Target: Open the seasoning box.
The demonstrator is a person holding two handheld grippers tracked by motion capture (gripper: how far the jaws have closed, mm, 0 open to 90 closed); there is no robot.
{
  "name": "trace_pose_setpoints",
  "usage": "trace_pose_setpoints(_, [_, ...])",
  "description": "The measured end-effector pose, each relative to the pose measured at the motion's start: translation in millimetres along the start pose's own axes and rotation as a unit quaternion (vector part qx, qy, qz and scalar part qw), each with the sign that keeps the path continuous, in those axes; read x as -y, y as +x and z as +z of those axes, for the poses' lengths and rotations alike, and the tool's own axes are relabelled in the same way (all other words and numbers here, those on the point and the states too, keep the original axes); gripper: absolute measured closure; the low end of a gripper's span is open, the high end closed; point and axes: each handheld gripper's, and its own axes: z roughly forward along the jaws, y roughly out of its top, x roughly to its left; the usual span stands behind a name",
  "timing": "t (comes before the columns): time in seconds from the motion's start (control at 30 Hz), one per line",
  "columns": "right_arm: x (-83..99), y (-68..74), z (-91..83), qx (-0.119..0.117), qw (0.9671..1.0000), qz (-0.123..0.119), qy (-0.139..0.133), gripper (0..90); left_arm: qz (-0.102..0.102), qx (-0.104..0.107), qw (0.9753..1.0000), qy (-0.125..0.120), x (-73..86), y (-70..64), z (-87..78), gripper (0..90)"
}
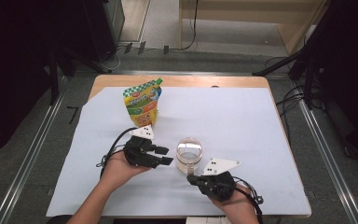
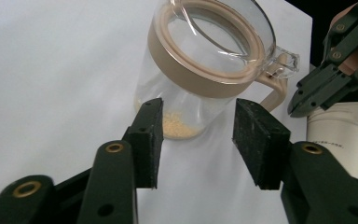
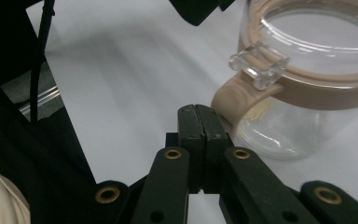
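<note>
Clear jar with tan lid ring stands mid-sheet, near side of the yellow pouch; a few pale granules in its bottom. Left gripper beside jar, jaws spread, not touching it. Right gripper at jar's handle, jaws pressed together, empty. Risk: closed tips nudge handle, light jar slides or tips
</note>
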Motion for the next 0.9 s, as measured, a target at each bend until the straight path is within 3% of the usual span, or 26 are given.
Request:
trace_pose_setpoints(0.03, [-0.3,1.1,5.6,-0.002,1.0000,-0.001,0.003,90.0,0.007,-0.006,0.9999,-0.004,0.6,0.7,-0.1,48.9])
trace_pose_setpoints(0.23, [-1.8,2.2,21.8,-0.001,0.9999,-0.007,0.015,90.0,0.003,-0.012,0.9999,-0.007,1.6,3.5,0.4,44.9])
trace_pose_setpoints(0.37, [-1.1,2.8,25.4,0.002,0.9997,-0.012,0.022,90.0,0.006,-0.014,0.9998,-0.009,2.0,3.1,1.1,44.6])
trace_pose_setpoints(0.9, [7.7,-12.1,8.2,0.021,0.9994,0.009,0.024,90.0,0.010,-0.022,0.9997,-0.009,2.6,2.9,1.4,44.3])
